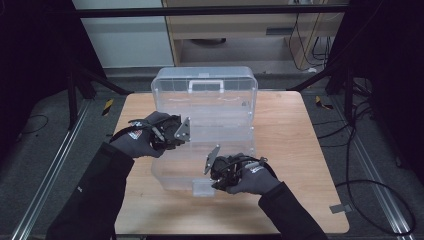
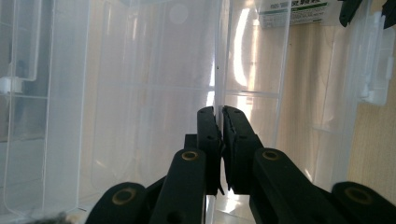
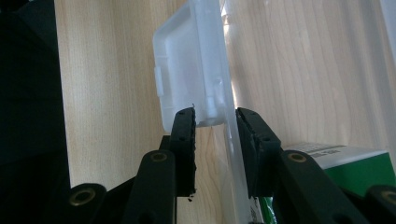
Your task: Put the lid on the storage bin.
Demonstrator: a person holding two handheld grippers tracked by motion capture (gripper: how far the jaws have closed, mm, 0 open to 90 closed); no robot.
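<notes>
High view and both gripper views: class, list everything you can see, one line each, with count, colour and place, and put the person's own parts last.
Storage box: one, clear plastic, lying open mid-table, handle at the far side.
Latch: one, translucent white, on the box's near edge.
Label: one, green and white, under the box wall.
Table: one, light wood, centre.
Left gripper: one, black, shut on a thin box wall.
Right gripper: one, black, jaws around the near wall by the latch; contact unclear.
Gloved hands: two, grey, holding the grippers.
</notes>
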